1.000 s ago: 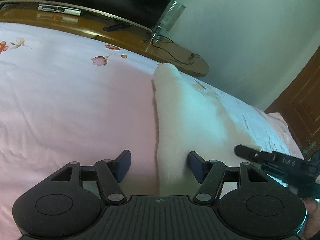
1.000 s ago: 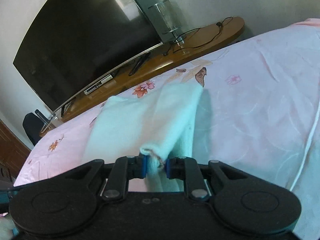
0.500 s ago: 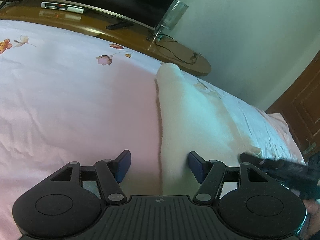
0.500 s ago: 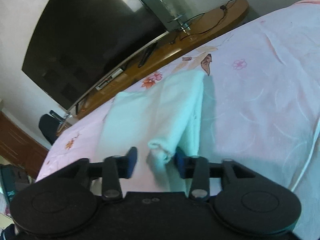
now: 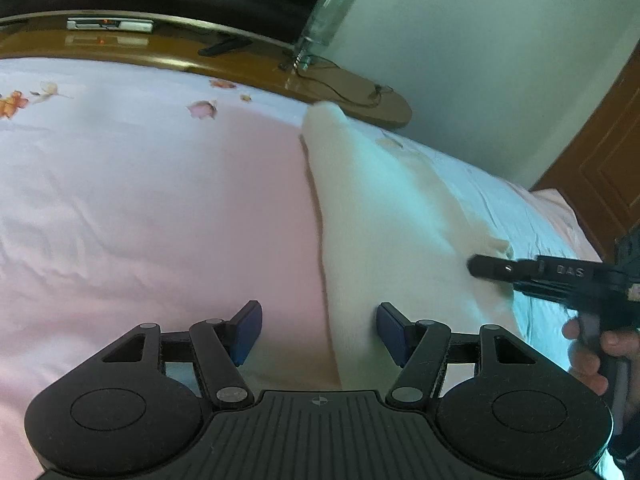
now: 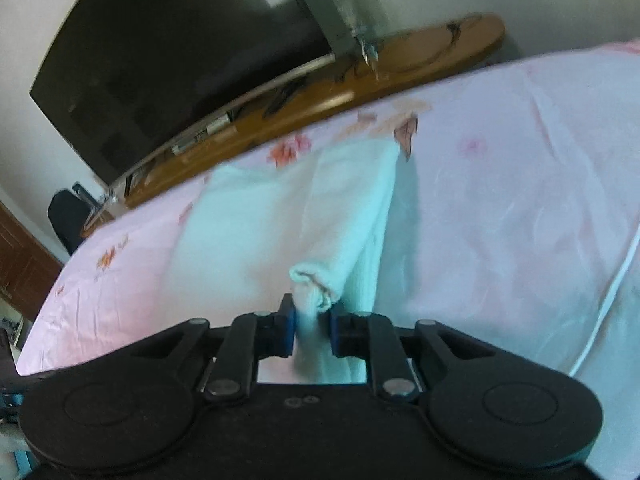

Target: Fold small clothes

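Pink flowered bedsheet (image 5: 140, 208) at left, bare. Left gripper (image 5: 318, 330) low over it, jaws wide apart, gripping nothing, near edge of white garment (image 5: 380, 216) lying between the pads. Garment spread lengthwise toward wooden TV stand (image 5: 352, 92) beyond the bed, glass lamp (image 5: 326, 14) and cable there. Right gripper (image 6: 312, 330), jaws just closing, narrowly pinched on lifted rolled corner of garment. Hand (image 5: 600, 356) on its handle at right.
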Available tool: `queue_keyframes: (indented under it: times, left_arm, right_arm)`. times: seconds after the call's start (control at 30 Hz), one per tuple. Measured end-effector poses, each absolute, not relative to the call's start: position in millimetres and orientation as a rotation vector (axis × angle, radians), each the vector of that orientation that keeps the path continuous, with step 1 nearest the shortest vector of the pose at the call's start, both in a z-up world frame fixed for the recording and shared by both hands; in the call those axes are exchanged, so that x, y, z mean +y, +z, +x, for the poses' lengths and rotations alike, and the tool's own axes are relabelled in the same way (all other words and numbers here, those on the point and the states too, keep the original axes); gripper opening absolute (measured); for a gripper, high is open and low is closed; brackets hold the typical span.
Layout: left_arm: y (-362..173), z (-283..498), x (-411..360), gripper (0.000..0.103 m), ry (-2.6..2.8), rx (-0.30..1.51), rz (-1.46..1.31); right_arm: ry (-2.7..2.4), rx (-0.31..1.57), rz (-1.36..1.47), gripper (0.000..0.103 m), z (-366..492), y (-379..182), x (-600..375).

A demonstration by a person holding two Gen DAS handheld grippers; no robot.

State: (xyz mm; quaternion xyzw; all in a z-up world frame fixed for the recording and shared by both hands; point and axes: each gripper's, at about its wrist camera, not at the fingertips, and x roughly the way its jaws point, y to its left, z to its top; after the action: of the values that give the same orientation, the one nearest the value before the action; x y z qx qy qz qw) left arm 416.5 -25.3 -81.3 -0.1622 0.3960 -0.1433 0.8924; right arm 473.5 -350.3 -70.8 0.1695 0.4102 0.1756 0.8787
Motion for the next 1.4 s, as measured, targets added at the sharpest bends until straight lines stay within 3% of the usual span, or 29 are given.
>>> queue_keyframes:
  times: [0.1,0.33,0.43,0.53,0.57,0.83,0.97,1.1,1.13,1.4]
  left_arm:
    - [-67.6,426.7,-17.3,0.064,-0.256,0.737,-0.362]
    - [-54.4,503.5,-55.3,0.064,-0.25,0.727,-0.31]
    - [-66.2,522.2,-67.5,0.064,-0.204,0.77,-0.252]
    - [-83.7,524.4,-58.8,0.08,-0.158,0.812,-0.285]
    - [-84.5,523.5,-56.1,0.08,-0.162,0.806,-0.298]
    - [-51.0,530.4,-75.4,0.08,-0.189,0.667,-0.2]
    - [-45.9,563.5,-100.1,0.08,-0.21,0.714,-0.095]
    - [-73.0,589.5,-100.4,0.083,-0.141,0.837,-0.037]
    - [-76.7,587.6,-99.0,0.091,-0.129,0.83,-0.05]
    - [-66.3,572.2,-103.7,0.092,-0.124,0.797,-0.016]
  right_arm:
    - [0.299,0.762,0.361,0.031,461.2,-51.3,-360.8]
    - [0.241,0.58,0.146,0.023,471.9,-31.3,-333.7]
    - [0.236,0.583,0.149,0.021,490.8,-37.1,-329.1]
    - [0.304,0.618,0.086,0.015,505.3,-56.8,-318.1]
    - [0.302,0.696,0.058,0.016,516.5,-75.6,-314.9]
    - [0.32,0.568,0.096,0.021,511.2,-58.4,-334.9]
    - [0.271,0.549,0.064,0.021,535.2,-52.2,-324.9]
    - [0.253,0.614,-0.001,0.022,557.0,-66.5,-315.0]
    - [0.249,0.681,-0.008,0.022,564.3,-76.7,-314.8]
    - [0.234,0.643,0.034,0.026,547.5,-73.0,-320.4]
